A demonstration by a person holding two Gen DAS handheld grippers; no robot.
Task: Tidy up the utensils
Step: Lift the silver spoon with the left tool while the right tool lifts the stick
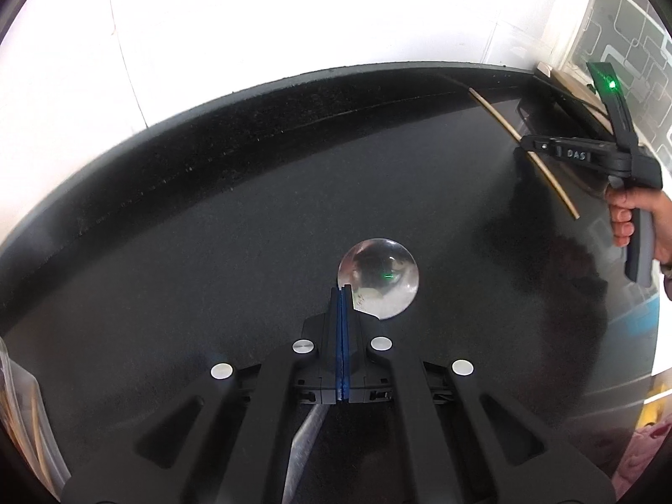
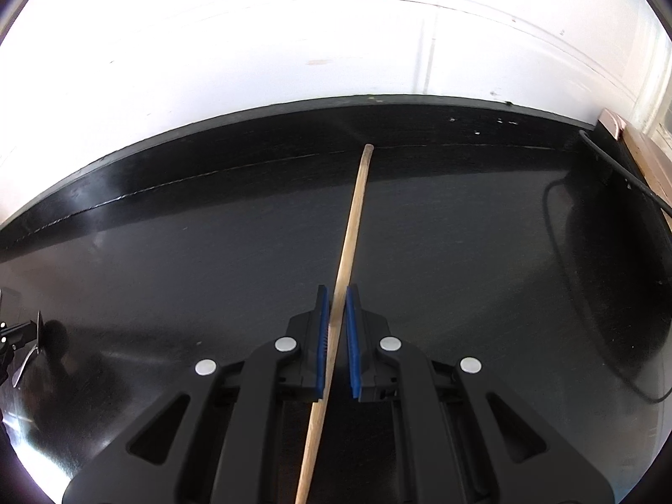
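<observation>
The left gripper has its blue fingers pressed flat together on the neck of a shiny metal spoon. The round bowl sticks out just past the fingertips and to their right, over the dark counter; the handle runs back beneath the gripper. Only a thin edge of metal sits between the pads, so the spoon could pivot or slide out if the hand tilts or swings quickly, and it would drop onto the counter.

The right gripper holds a long wooden stick, most likely a chopstick, with its fingers nearly closed around it. The stick crosses the gap at a slant: it lies against the left pad, while a sliver of space shows beside the right pad. Its far end reaches toward the counter's back edge, well ahead of the fingertips; the near end passes back under the gripper. Such a slanted, one-sided hold may let the stick twist or slip. Seen from the left wrist, a hand carries this gripper, well apart from the spoon.
</observation>
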